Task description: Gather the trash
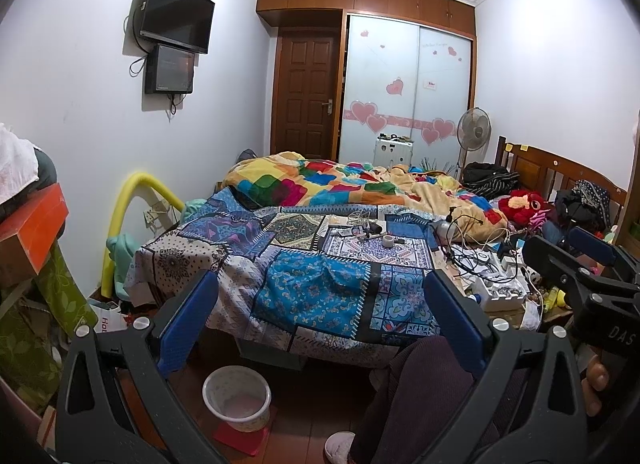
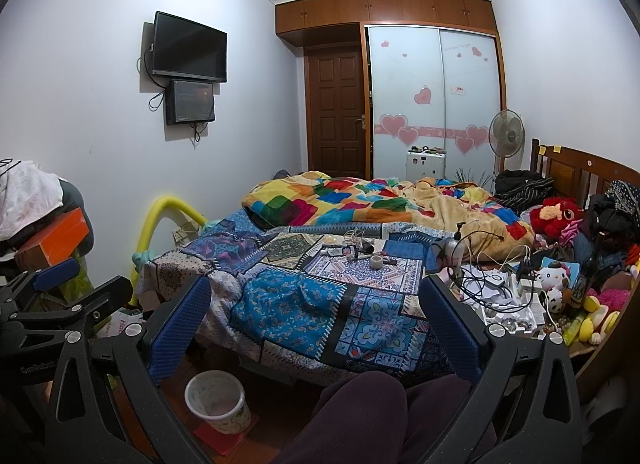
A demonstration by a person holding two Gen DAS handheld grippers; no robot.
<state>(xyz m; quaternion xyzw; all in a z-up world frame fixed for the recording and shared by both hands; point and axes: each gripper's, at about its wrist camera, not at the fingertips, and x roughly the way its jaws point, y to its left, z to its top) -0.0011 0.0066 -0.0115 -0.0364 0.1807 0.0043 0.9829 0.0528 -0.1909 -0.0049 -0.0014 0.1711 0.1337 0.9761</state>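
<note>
Blue-padded fingers of the left gripper [image 1: 320,324] stand wide apart in the foreground, holding nothing, raised over a person's knees in dark ribbed trousers [image 1: 404,396] at the foot of a cluttered bed [image 1: 304,296]. Beside it, the right gripper [image 2: 316,328] is likewise spread open and empty, aimed the same way across the room. Below and between the left gripper's fingers, a pale plastic wastebasket [image 1: 237,398] sits upright on the wooden floor, resting on a red mat [image 1: 240,438] just in front of the bed's edge; its inside looks empty apart from a pinkish bottom. A blue patchwork bedspread [image 1: 312,288] covers the near half of the bed, where a roll of tape [image 1: 387,241] and small loose items lie scattered well beyond both grippers. Tangled cables [image 2: 480,284], white boxes and papers crowd the bed's right side, next to a red plush toy [image 2: 554,213]. A multicoloured quilt [image 1: 320,179] is heaped farther back. On the left wall hang a television [image 1: 176,11] and a smaller screen [image 1: 170,69] beneath it. A pedestal fan [image 1: 474,131] stands before the heart-decorated sliding wardrobe [image 1: 404,95].
</note>
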